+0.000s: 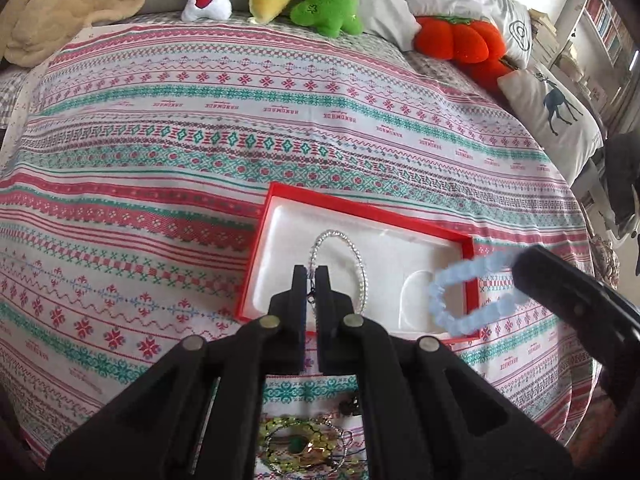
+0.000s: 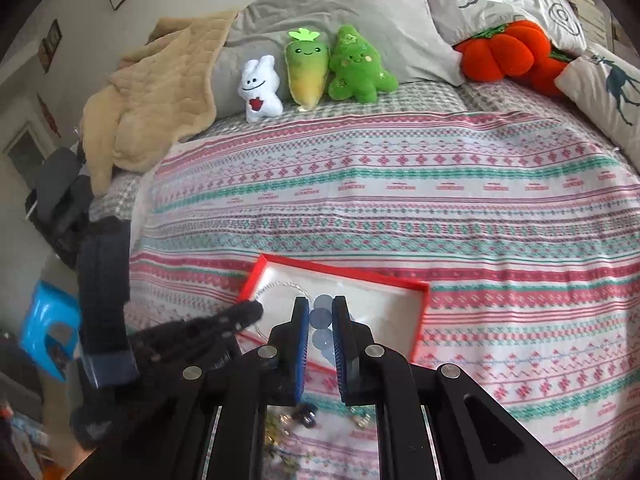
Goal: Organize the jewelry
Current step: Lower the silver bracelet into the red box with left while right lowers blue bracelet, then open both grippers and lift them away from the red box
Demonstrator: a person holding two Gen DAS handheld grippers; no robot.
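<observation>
From the left wrist view, the left claw [image 1: 311, 276] is pressed nearly together and pinching the near end of a silver chain bracelet [image 1: 344, 264], whose oval loop stretches away from the claw, long axis straight ahead, over the white lining of the red box [image 1: 368, 216] on the bed [image 1: 200, 128]. In from the right comes the right claw [image 1: 532, 272], carrying a pale blue bead bracelet [image 1: 456, 300] that hangs over the box's right edge, blurred with motion. Down at the bottom, behind the left claw, a pile of jewelry [image 1: 308, 448] waits on the bedspread. Over to the right wrist view: the right claw [image 2: 322, 312] is closed on the blue beads, which show between its blue pads [image 2: 303, 344], and the red box [image 2: 416, 308] lies directly ahead and below. The left claw [image 2: 240, 316] pokes in at the box's left edge, beside the faint silver chain [image 2: 280, 286]. Both claws are at the box, so by my read each bracelet just needs lowering and letting go; the left one looks closer to the lining, while the blue loop straddles the rim and wants a nudge leftward first.
</observation>
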